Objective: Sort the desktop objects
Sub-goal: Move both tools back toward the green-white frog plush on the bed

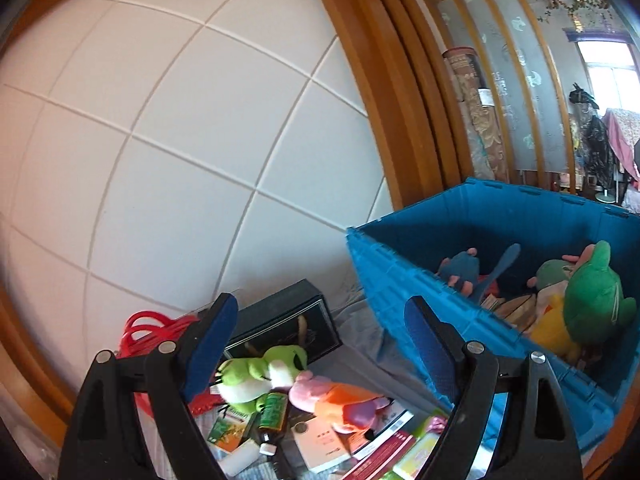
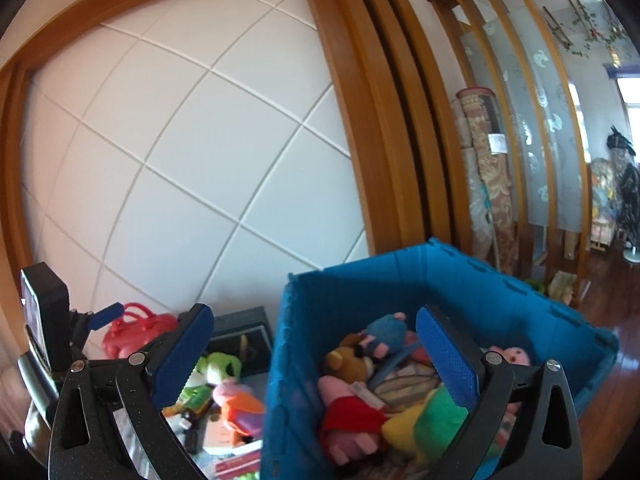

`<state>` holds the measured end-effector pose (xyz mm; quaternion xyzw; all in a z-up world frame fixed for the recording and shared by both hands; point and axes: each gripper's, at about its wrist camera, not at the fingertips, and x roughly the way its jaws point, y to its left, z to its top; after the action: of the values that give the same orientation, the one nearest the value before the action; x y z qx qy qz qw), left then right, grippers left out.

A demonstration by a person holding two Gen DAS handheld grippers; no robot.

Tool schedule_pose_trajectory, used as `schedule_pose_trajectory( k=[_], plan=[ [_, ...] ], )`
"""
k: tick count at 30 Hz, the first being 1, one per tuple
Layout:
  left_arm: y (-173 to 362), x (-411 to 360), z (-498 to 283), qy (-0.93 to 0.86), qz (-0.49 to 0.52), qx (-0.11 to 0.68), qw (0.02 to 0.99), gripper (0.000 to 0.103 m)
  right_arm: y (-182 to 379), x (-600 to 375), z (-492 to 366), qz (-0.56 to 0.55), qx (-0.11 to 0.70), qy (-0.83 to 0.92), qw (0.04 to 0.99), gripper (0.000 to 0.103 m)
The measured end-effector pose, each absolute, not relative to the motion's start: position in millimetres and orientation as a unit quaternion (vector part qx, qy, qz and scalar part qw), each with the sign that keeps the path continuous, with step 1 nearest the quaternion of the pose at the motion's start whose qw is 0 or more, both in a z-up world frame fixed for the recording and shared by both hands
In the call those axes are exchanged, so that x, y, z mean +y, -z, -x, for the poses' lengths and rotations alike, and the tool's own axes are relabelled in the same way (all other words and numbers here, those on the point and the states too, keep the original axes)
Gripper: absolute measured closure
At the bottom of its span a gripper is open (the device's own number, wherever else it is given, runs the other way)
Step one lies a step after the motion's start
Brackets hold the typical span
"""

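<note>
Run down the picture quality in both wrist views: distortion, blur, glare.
Left wrist view: strong fisheye bends the white panelled wall and wooden frame; the window is blown out; the blue bin is sharp. Right wrist view: same bending, dark vignette corners, soft blur on the plush toys, glare on the wooden floor.

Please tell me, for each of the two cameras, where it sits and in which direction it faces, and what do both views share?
Left wrist: sits on the left gripper, facing over the clutter outside the crate: green plush frog, pink plush pig. Both open fingers show, nothing between them.
Right wrist: sits on the right gripper, facing into the blue crate of plush toys. Its open fingers show, plus the other gripper at left.
Shared: crate, frog, pig, white panelled wall.
</note>
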<state>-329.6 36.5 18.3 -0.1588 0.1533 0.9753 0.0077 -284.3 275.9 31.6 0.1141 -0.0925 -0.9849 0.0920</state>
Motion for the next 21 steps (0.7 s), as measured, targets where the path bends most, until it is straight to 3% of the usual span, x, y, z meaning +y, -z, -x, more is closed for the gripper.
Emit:
schedule_pose_trajectory(
  k=[11,21],
  plan=[
    [3.6,-88.2,295.2,-0.97,0.178,0.134,-0.097,0.017,-22.3,173.3,267.6,-0.125,-0.073,0.977,0.155,0.0],
    [23.1,-136.5,287.5,-0.963,0.192,0.108,-0.157,0.017,-2.1,126.0,286.1,-0.159,-0.045,0.965,0.203,0.0]
  ],
)
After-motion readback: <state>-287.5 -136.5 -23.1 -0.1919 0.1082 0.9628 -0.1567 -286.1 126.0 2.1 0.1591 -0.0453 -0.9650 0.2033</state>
